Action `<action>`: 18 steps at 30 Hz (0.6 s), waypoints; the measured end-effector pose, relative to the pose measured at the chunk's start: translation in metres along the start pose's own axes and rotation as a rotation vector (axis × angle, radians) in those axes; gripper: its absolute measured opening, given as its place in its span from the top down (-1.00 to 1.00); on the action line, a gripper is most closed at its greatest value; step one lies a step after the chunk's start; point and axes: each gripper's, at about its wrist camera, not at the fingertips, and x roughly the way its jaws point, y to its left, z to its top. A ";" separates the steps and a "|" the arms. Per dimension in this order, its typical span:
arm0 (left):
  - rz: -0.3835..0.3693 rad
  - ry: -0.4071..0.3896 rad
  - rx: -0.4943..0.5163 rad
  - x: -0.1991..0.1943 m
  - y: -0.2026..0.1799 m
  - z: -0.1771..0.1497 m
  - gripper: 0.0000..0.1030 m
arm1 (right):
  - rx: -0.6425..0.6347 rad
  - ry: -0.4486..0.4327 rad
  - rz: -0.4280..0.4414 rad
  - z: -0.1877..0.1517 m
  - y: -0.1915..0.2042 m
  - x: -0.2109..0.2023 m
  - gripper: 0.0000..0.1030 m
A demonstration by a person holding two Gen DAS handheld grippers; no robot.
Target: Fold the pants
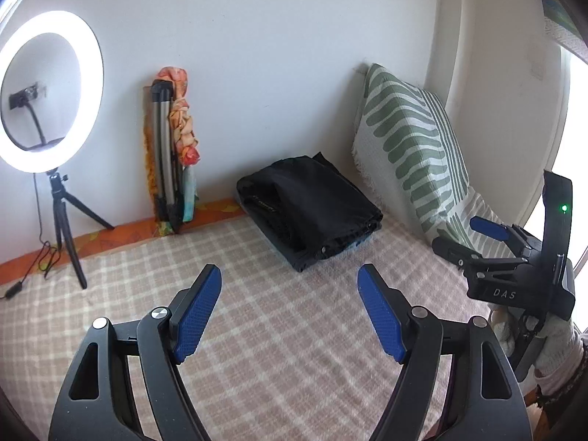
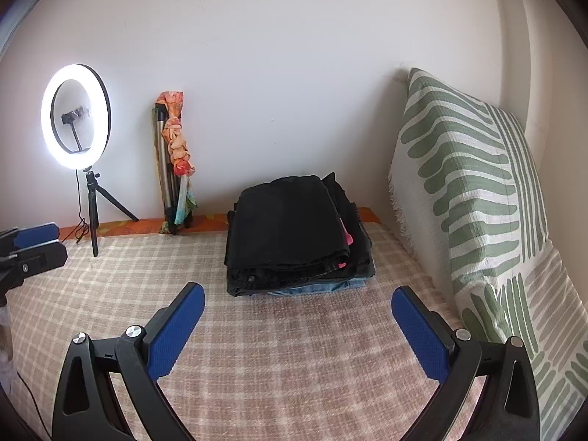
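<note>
Left wrist view. We list: a lit ring light (image 1: 47,92) on a small black tripod (image 1: 68,235) at far left, its cable trailing along the bed's edge; a folded stand wrapped in orange patterned cloth (image 1: 174,154) leaning on the white wall; a green-and-white striped cushion (image 1: 411,147) propped at right. The folded black pants (image 1: 312,205) top a small stack on the checked bedspread (image 1: 286,349), near the wall, well apart from both tools. Our left tool (image 1: 290,308) hangs above bare bedspread, tilted downward, blue pads spread, nothing between them. Our right tool (image 1: 474,239) shows at the right margin, a pale sleeve behind it, jaws released and empty.

Right wrist view. The same stack lies straight ahead: black pants (image 2: 286,228) uppermost, a pink scrap and a blue denim layer (image 2: 319,286) showing beneath. Our right tool (image 2: 297,327) stands fully released over open bedspread (image 2: 279,367), nothing gripped. The cushion (image 2: 474,198) borders the right side closely; the ring light (image 2: 75,112) and wrapped stand (image 2: 176,161) keep to the back wall. Our left tool (image 2: 33,242) enters at the left edge. Between tools and stack the bedspread is bare.
</note>
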 end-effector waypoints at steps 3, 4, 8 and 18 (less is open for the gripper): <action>0.009 -0.001 0.016 -0.010 0.002 -0.015 -0.49 | 0.007 -0.013 0.005 -0.008 0.009 -0.008 -1.00; 0.009 0.002 0.021 -0.013 0.003 -0.021 -0.49 | 0.005 -0.016 0.001 -0.011 0.011 -0.010 -1.00; 0.017 0.013 0.040 -0.021 0.006 -0.039 -0.51 | -0.001 -0.026 -0.008 -0.024 0.025 -0.017 -1.00; 0.046 0.016 0.064 -0.032 0.011 -0.065 -0.60 | 0.047 -0.034 -0.021 -0.048 0.042 -0.017 -1.00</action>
